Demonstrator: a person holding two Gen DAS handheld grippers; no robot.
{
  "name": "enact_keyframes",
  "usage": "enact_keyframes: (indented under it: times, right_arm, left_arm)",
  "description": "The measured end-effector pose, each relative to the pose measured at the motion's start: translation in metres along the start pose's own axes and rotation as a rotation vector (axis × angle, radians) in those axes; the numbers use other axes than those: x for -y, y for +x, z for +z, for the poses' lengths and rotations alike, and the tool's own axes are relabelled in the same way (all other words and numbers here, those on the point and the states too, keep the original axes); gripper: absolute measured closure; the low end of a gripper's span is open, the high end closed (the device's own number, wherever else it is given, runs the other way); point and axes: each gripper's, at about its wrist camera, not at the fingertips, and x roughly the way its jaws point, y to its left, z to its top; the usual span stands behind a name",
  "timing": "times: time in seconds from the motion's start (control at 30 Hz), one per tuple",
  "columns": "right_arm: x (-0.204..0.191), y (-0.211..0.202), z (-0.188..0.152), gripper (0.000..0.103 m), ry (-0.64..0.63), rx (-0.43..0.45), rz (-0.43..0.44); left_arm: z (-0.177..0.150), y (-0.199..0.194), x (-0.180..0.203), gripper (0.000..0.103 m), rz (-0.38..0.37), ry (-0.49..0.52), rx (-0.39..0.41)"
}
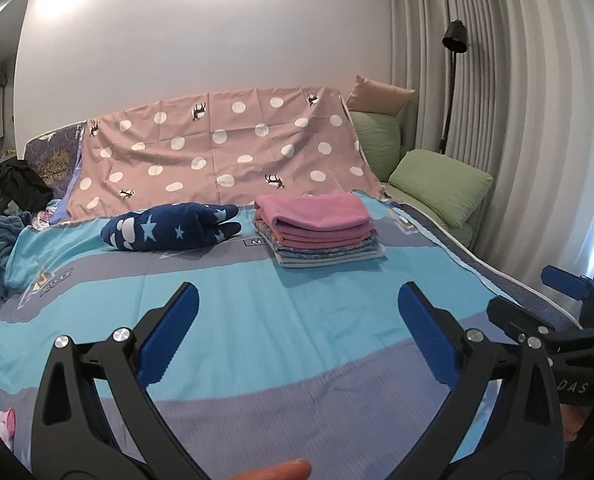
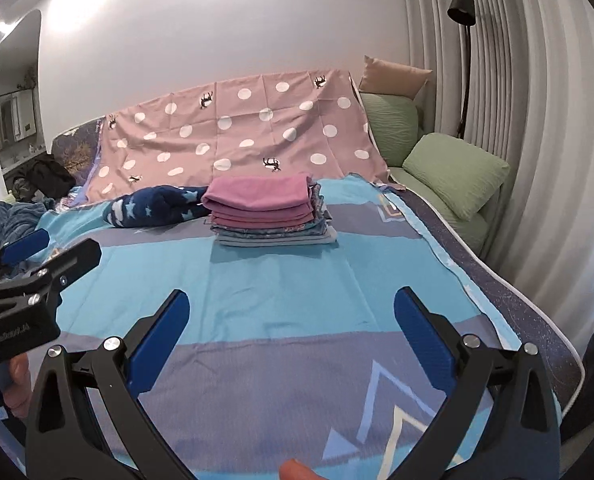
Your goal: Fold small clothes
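**Q:** How do the two tools stand, and what do they grip?

**A:** The left gripper has its blue-padded fingers spread wide, with nothing between them; bare blue-and-grey bedsheet shows through the gap. The right gripper is likewise spread wide and holds nothing. Both hover above the sheet, side by side; each appears at the edge of the other's view, jaws parted.

**Q:** Where are the clothes?

**A:** A stack of folded clothes lies on the sheet well ahead of both grippers, near the foot of the pink polka-dot cloth draped at the back. Pink garments form the upper layers; blue patterned and grey ones lie beneath.

**Q:** How is the stack oriented?

**A:** Its long axis runs left to right across both views. In the left wrist view the rounded fold edges face the camera; in the right wrist view they face left and forward.

**Q:** What lies beside it?

**A:** Just left of the stack, a navy star-print garment lies bunched, its long axis also left to right. Green pillows sit at the far right, near the curtain.
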Motion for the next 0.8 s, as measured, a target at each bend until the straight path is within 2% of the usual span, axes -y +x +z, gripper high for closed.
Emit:
enact_keyframes:
  times: [0.17, 0.3, 0.8]
  right_arm:
    - [-0.001, -0.025, -0.008, 0.001, 0.016, 0.024, 0.007]
    - [-0.006, -0.041, -0.014, 0.001, -0.002, 0.053, -0.025]
    - [-0.027, -0.054, -0.022, 0.001, -0.043, 0.064, -0.028]
  left_arm:
    - [-0.01, -0.028, 0.012, 0.002, 0.03, 0.043, 0.013]
    - [-0.017, -0.042, 0.012, 0.002, 0.016, 0.031, 0.012]
    - [-0.03, -0.054, -0.002, 0.002, 0.052, 0.012, 0.0]
